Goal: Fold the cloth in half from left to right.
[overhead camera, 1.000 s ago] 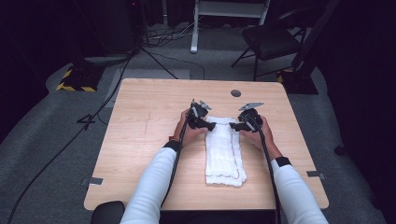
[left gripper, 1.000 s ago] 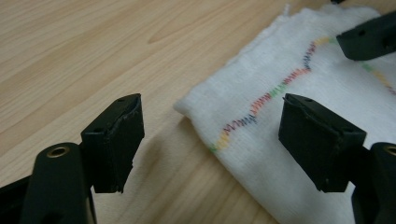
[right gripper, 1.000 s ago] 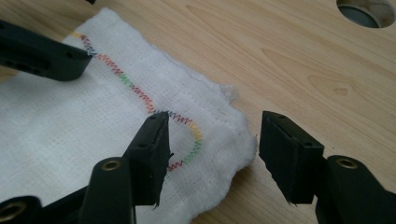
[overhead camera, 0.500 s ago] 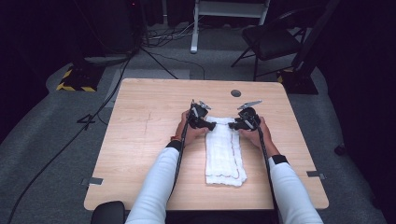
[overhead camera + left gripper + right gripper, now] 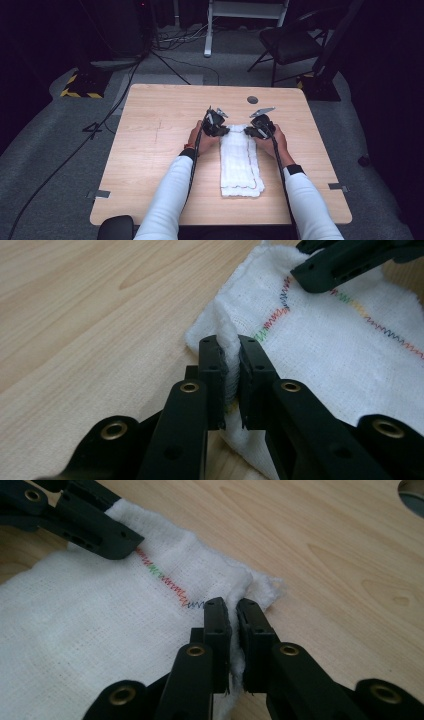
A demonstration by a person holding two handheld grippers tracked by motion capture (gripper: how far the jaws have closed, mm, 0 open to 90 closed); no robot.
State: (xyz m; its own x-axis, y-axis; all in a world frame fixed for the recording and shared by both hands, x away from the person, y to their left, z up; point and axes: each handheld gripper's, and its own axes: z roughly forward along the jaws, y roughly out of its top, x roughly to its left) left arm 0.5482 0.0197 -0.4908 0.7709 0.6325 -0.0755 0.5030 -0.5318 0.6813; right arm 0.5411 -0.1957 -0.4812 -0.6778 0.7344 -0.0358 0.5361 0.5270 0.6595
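A folded white cloth [image 5: 241, 162] lies on the wooden table [image 5: 150, 150], a little toward 4 o'clock from the tabletop's centre in the high view, its long side running from 12 to 6 o'clock, with a thin line of multicoloured zigzag stitching along its 3 o'clock edge. The left gripper [image 5: 220, 131] sits at the cloth's far corner on the 9 o'clock side, and the right gripper [image 5: 251, 132] at the far corner on the 3 o'clock side, the two facing each other across the narrow far end. In the left gripper view, that gripper [image 5: 230, 365] has just closed its jaws and now pinches a raised fold of the cloth [image 5: 345, 360] between its pads, the fabric standing up in a ridge between them; the other gripper's black jaw shows at 1 o'clock, resting on the cloth near the stitching. In the right gripper view, that gripper [image 5: 231, 617] has likewise just closed and clamps the cloth's edge [image 5: 90, 625], a small tuft of fabric bunched at 1 o'clock of the jaw tips, while the left gripper's jaws lie across the cloth at 10 o'clock. A round dark grommet [image 5: 252, 99] is set in the table at 12 o'clock of the right gripper.
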